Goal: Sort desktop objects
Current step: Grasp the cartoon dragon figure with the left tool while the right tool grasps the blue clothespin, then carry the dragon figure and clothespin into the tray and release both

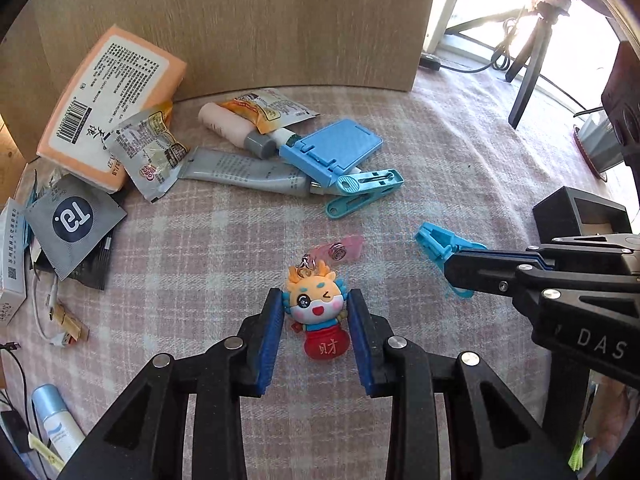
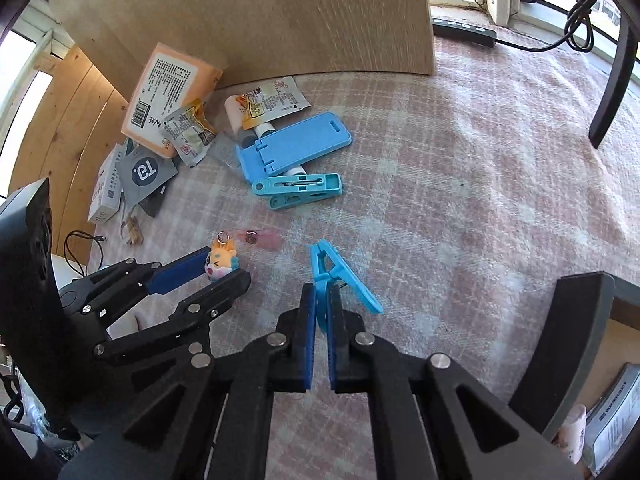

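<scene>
A cartoon dragon keychain toy (image 1: 316, 308) with an orange crest and a red pouch lies on the pink plaid cloth (image 1: 440, 152). My left gripper (image 1: 314, 296) is shut on it, its blue pads pressing on both sides of the head; the right wrist view shows the toy's head (image 2: 220, 262) between these fingers. To the right, my right gripper (image 2: 321, 292) is shut on one handle of a light blue clothes clip (image 2: 340, 276), whose jaw end points away from me. In the left wrist view this clip (image 1: 434, 242) sticks out past the right gripper (image 1: 450, 270).
A pink translucent tag with a metal ring (image 1: 344, 248) lies just beyond the toy. Farther back are a second blue clip (image 1: 360, 192), a blue phone stand (image 1: 332, 148), tubes, sachets and an orange pack (image 1: 108, 100) against a wooden board (image 1: 240, 20). A black box (image 1: 584, 216) stands right.
</scene>
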Available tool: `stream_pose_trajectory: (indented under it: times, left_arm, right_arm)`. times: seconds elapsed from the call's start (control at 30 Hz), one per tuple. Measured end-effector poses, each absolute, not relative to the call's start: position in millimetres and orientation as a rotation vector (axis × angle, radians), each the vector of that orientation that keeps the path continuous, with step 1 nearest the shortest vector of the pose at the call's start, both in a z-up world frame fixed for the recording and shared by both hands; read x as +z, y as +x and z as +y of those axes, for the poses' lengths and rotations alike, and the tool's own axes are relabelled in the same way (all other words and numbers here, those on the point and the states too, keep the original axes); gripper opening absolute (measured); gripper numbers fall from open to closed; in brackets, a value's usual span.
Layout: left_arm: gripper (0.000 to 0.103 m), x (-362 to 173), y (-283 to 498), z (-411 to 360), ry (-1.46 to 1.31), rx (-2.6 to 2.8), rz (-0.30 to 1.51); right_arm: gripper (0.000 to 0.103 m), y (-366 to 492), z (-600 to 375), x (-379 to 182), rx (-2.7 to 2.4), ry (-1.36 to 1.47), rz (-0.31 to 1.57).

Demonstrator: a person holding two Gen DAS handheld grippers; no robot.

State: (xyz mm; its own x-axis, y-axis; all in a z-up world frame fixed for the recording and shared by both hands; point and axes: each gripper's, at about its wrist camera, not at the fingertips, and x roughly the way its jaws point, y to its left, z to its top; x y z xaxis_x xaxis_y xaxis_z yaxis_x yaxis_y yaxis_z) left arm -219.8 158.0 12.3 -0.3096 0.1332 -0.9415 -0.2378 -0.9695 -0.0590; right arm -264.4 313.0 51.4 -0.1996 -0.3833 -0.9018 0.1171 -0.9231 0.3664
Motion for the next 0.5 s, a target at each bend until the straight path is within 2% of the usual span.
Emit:
stream_pose_trajectory:
  times: [0.17,0.5]
  left_arm:
    - [0.030,27.5,-210.9,171.3,-1.680,2.364,0.110]
    - [0.030,88.4,-205.7,215.9,-1.545,2.323,0.137]
  right_arm:
    - [0.005,-264.3,312.4,50.1,-2.211,1.747,-0.312]
    - [0.005,-227.8,364.8,103.5,-2.320,1.677,-0.351]
